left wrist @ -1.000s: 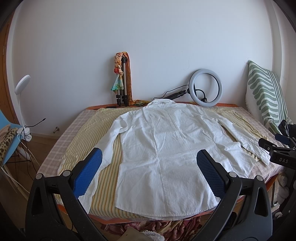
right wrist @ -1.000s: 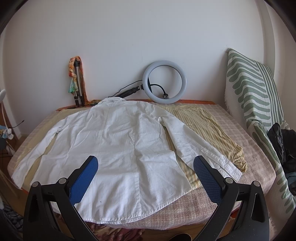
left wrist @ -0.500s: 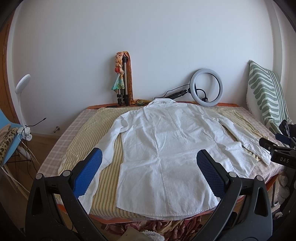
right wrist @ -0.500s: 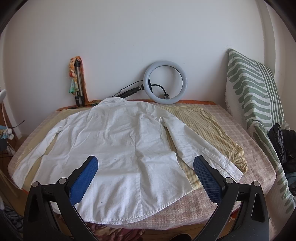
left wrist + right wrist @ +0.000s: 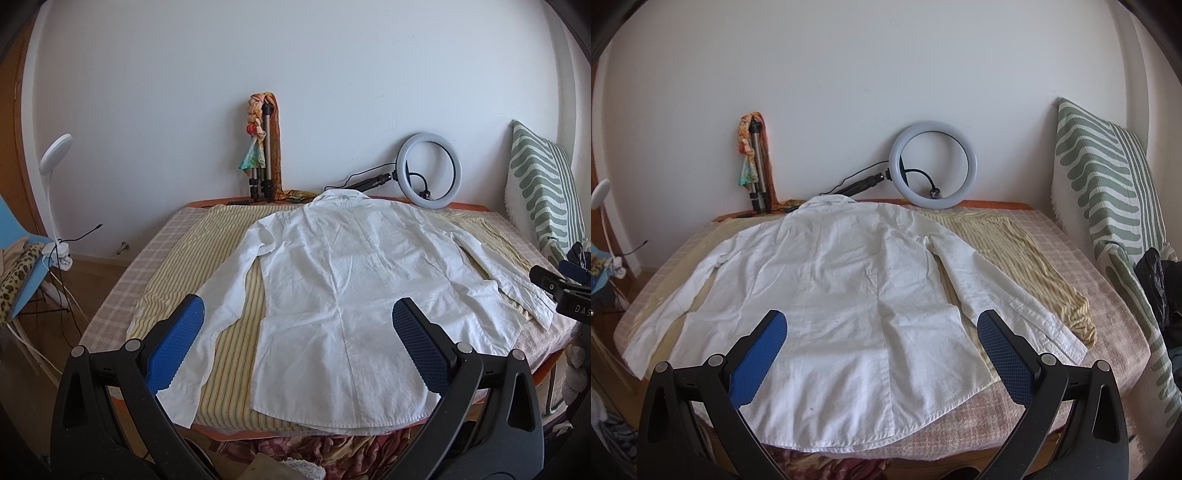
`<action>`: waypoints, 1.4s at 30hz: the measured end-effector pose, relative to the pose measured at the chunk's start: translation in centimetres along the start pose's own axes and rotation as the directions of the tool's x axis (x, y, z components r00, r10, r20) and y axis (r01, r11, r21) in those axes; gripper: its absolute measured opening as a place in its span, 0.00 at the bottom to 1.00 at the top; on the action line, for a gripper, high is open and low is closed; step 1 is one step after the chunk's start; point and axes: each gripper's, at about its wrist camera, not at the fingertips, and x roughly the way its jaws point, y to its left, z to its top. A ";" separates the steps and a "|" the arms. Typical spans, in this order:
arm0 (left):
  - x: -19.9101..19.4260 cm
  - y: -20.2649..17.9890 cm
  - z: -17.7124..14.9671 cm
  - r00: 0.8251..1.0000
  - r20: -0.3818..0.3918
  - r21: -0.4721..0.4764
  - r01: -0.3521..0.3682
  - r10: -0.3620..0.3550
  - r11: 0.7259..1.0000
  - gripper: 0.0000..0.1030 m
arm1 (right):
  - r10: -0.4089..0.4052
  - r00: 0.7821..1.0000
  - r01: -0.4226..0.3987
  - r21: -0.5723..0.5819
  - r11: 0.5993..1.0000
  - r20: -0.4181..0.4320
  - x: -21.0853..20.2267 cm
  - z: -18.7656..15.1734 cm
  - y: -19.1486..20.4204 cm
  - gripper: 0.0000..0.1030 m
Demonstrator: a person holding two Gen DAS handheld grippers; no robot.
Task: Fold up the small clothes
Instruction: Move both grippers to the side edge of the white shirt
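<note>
left tongs (image 5: 297,334): wide apart, empty, above near hem of white shirt (image 5: 354,295) | white shirt: flat, back up, sleeves spread, on bed (image 5: 159,243), collar toward ring light (image 5: 430,170) | right tongs (image 5: 881,338): wide apart, empty, above the hem

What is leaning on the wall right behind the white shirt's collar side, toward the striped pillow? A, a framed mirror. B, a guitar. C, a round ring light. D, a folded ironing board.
C: a ring light leans against the wall at the far edge of the bed, beyond the spread white shirt.
</note>
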 end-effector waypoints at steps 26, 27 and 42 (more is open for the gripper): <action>16.2 19.7 -2.0 0.907 -0.399 -0.210 0.050 -0.132 0.976 0.52 | 0.316 0.941 -0.333 -0.158 0.930 -0.120 4.8 3.0 12.7 0.99; 16.9 20.5 -2.4 0.895 -0.415 -0.256 0.059 -0.165 0.965 0.49 | 0.339 0.932 -0.357 -0.147 0.923 -0.130 5.2 3.5 13.0 0.99; 20.9 21.9 -4.9 0.827 -0.518 -0.327 0.044 -0.217 0.944 0.10 | 0.476 0.851 -0.490 -0.010 0.872 -0.222 9.1 3.3 12.9 0.94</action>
